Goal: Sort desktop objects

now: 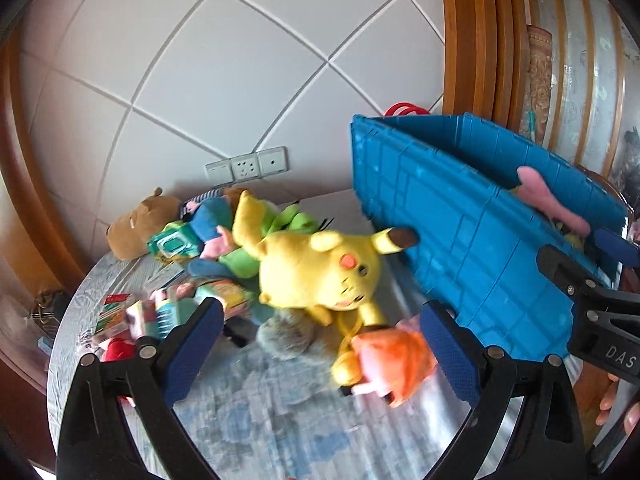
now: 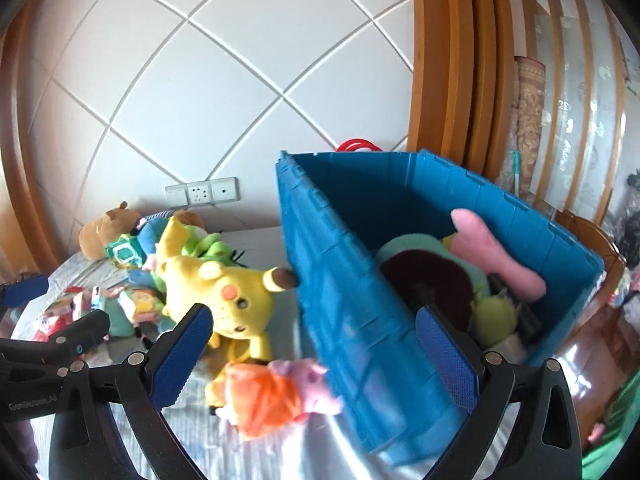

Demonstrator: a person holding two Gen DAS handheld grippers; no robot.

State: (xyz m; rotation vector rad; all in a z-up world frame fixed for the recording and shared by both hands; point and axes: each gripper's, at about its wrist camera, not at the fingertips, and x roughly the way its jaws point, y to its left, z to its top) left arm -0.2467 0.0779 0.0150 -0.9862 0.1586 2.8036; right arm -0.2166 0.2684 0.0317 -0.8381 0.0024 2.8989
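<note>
White diamond-tiled wall behind a table covered in a pale blue patterned cloth. Left tongs spread wide, nothing between the textured blue pads; just beyond them a soft orange-and-pink plush and a yellow Pikachu plush lying on its side. Right tongs likewise wide apart and empty, straddling the near wall of a ribbed blue plastic bin. Inside the bin: a pink plush, a teal-and-maroon one. Farther left, a heap of mixed plush and small boxes.
</note>
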